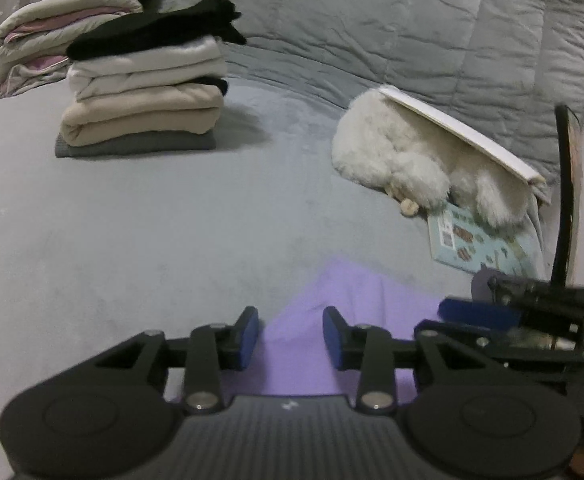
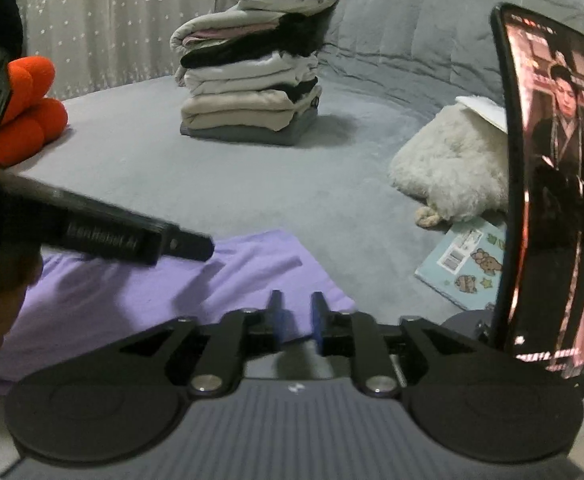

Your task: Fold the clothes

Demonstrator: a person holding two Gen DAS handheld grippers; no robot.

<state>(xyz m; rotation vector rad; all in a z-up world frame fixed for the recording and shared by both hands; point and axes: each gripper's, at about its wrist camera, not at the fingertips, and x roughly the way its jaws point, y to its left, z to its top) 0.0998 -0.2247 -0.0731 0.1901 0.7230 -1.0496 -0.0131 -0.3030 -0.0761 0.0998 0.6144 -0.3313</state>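
Grey bed [image 1: 132, 240], purple garment [image 1: 331, 312] under left gripper [image 1: 290, 338] with fingers apart, empty, right gripper [image 2: 296, 320] slightly parted, empty, orange cushion [image 2: 28, 112] and phone screen [image 2: 559, 200] only in right view.

left tool [image 2: 128, 236]: "GenRobot.AI", blurred | phone [image 2: 559, 200] caption: unreadable

A home bedroom is showing here: a grey bed [image 1: 152, 220] is lying under a stack of folded clothes [image 1: 144, 92] at 11 o'clock, with folded quilts [image 1: 64, 12] and a starry curtain [image 2: 104, 20] sitting behind.
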